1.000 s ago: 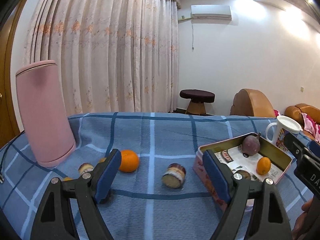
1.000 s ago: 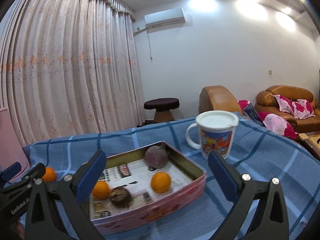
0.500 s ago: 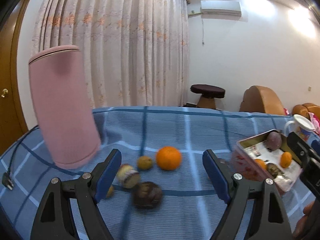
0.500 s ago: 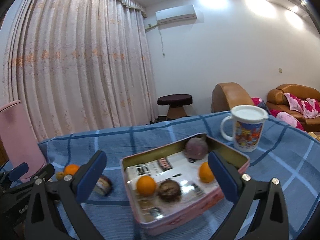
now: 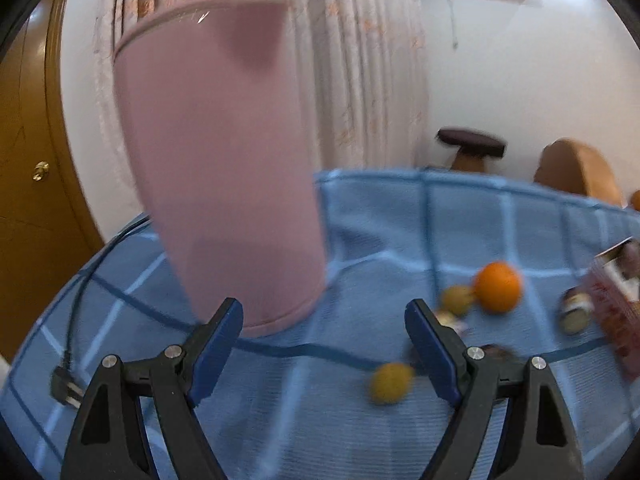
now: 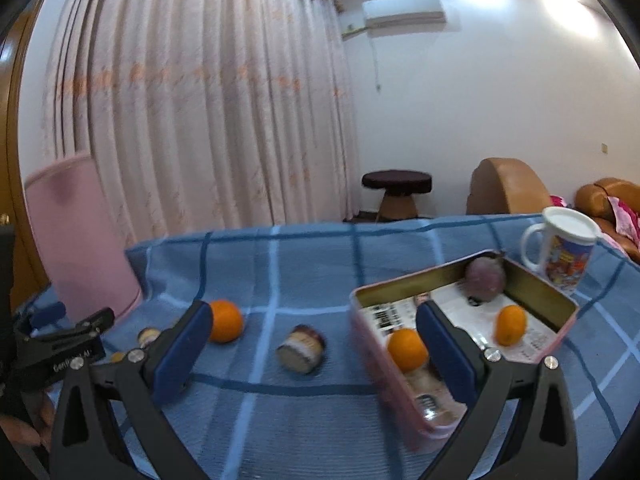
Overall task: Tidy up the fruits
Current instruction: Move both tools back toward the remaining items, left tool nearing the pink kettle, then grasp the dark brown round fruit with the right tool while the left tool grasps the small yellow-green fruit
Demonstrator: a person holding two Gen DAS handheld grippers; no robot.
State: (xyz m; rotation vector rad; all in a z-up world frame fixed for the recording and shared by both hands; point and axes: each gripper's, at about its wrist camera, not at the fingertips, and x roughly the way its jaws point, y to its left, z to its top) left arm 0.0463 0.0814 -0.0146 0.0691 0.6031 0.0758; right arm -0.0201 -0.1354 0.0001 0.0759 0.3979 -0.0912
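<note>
My left tongs (image 5: pixel 324 344) are spread wide with nothing in them, low in the frame facing the pink container (image 5: pixel 224 168). A blurry yellow fruit (image 5: pixel 390 382) sits between the tips, an orange (image 5: pixel 498 286) at right. Right tongs (image 6: pixel 314 348) gape too, empty. The tin (image 6: pixel 532 284) at lower right holds 2 oranges (image 6: pixel 406 349) and a purple fruit (image 6: pixel 486 278) on the blue worktop (image 6: pixel 280 272).

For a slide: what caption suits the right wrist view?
Open right gripper over blue cloth, between a loose orange and the fruit tin.
</note>
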